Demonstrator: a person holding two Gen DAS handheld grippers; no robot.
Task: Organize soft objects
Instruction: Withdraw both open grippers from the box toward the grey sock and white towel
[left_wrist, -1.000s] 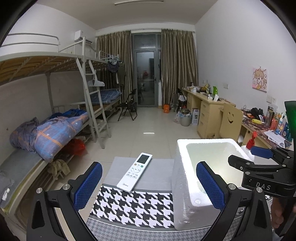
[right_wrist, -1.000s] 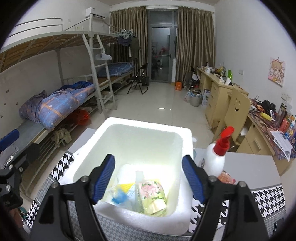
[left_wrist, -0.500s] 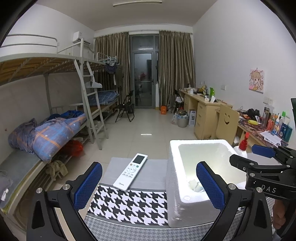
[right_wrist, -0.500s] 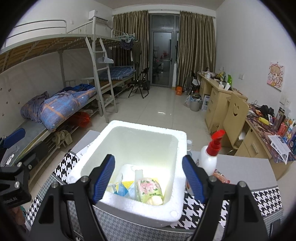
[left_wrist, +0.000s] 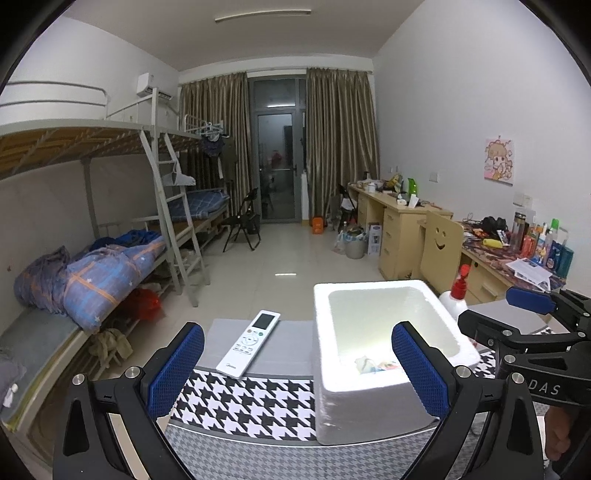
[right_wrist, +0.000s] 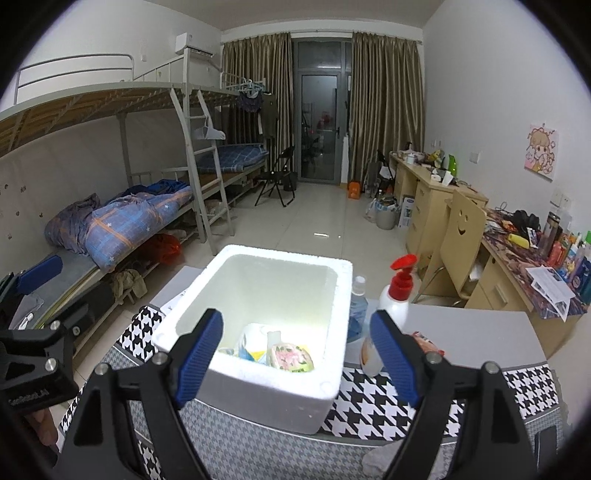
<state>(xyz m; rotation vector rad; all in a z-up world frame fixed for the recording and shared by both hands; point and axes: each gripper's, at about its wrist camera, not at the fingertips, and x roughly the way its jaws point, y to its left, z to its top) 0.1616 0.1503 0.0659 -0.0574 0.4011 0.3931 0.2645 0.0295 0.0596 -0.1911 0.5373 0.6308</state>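
A white foam box (right_wrist: 325, 384) stands on the houndstooth-covered table (right_wrist: 373, 406); it also shows in the left wrist view (left_wrist: 354, 410). Several soft packets (right_wrist: 291, 360) lie in its bottom, also glimpsed in the left wrist view (left_wrist: 373, 365). My right gripper (right_wrist: 295, 358) is open and empty, held back in front of the box's near wall. My left gripper (left_wrist: 297, 365) is open and empty, held back over the table's front, left of the box. The right gripper's side shows in the left wrist view (left_wrist: 532, 314).
A white remote (left_wrist: 249, 343) lies left of the box. A red-pump lotion bottle (right_wrist: 391, 306), a clear bottle (right_wrist: 356, 306) and a snack packet (right_wrist: 424, 343) stand right of it. Bunk beds (right_wrist: 129, 221) line the left wall, desks (right_wrist: 436, 206) the right.
Both grippers have pulled back and up from the box, which now looks smaller and farther. Both stay open and empty.
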